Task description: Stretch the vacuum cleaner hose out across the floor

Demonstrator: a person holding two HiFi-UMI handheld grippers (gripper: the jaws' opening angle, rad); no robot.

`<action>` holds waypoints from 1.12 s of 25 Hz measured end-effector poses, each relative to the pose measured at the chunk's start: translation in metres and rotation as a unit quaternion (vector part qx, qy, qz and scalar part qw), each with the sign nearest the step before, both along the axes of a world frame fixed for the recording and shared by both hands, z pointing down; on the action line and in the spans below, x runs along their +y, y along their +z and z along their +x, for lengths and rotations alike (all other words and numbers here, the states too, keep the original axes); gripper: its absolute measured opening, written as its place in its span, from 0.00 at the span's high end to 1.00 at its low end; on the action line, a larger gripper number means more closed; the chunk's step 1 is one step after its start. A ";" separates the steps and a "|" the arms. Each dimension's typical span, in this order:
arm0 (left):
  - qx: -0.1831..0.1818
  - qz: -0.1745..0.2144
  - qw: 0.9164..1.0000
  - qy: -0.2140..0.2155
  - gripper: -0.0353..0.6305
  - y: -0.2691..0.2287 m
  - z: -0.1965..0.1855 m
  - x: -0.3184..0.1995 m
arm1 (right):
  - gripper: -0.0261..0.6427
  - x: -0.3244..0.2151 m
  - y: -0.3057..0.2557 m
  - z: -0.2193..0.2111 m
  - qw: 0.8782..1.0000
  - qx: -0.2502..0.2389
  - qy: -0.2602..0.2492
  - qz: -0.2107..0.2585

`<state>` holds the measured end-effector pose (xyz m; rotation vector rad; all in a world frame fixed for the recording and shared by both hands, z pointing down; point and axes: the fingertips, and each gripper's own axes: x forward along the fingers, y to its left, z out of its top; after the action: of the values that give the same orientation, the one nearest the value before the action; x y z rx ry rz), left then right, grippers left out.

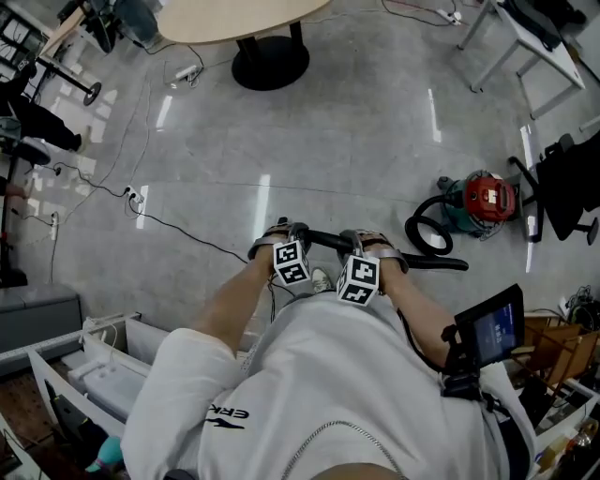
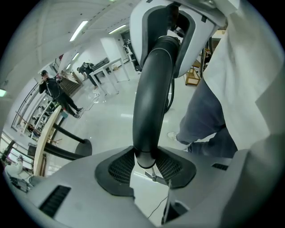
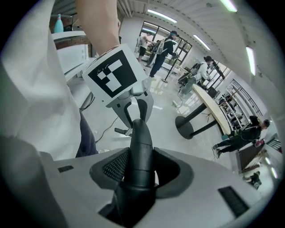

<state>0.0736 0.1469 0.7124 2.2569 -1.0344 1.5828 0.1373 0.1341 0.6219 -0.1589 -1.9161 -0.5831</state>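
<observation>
Close against the person's white shirt, the left gripper (image 2: 144, 165) is clamped on the curved black plastic handle tube (image 2: 149, 98), its mesh pads pressing either side of the tube's narrow end. Just beside it, the right gripper (image 3: 139, 167) is clamped on the same tube, on the side toward the hose. In the head view a stiff black section runs on from the tube's right end to the ribbed black hose (image 1: 422, 230). The hose lies looped on the grey floor (image 1: 328, 141) against the red and teal canister vacuum cleaner (image 1: 480, 202). The loop is small in that view, so I cannot say whether it is kinked. To stretch it well, I judge both grips should stay firm and pull away from the canister, low and steady, so the loop unrolls without dragging the vacuum. The path should avoid the thin black cable (image 1: 178, 228) on the floor. Farthest off stands a round wooden table (image 1: 234, 14).
</observation>
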 end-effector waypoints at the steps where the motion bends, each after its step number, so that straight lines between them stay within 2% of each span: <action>1: 0.000 0.000 1.000 -0.009 0.73 0.000 -0.007 0.002 | 0.71 0.002 -0.001 -0.008 1.000 -0.001 -0.006 -0.001; 9: 0.004 -0.012 0.998 -0.058 0.73 0.003 -0.054 0.008 | 0.71 0.000 0.001 -0.056 0.999 0.000 -0.046 -0.023; 20: -0.003 -0.028 0.992 -0.121 0.73 0.007 -0.102 -0.021 | 0.71 -0.038 -0.001 -0.107 0.994 -0.006 -0.099 -0.048; 28: -0.012 -0.034 0.991 -0.129 0.73 0.001 -0.142 -0.030 | 0.71 -0.046 -0.006 -0.146 0.993 -0.019 -0.097 -0.062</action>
<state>-0.0683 0.1167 0.7138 1.9711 -1.2032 1.5145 -0.0088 0.0880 0.6163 -0.4199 -1.9884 -0.6004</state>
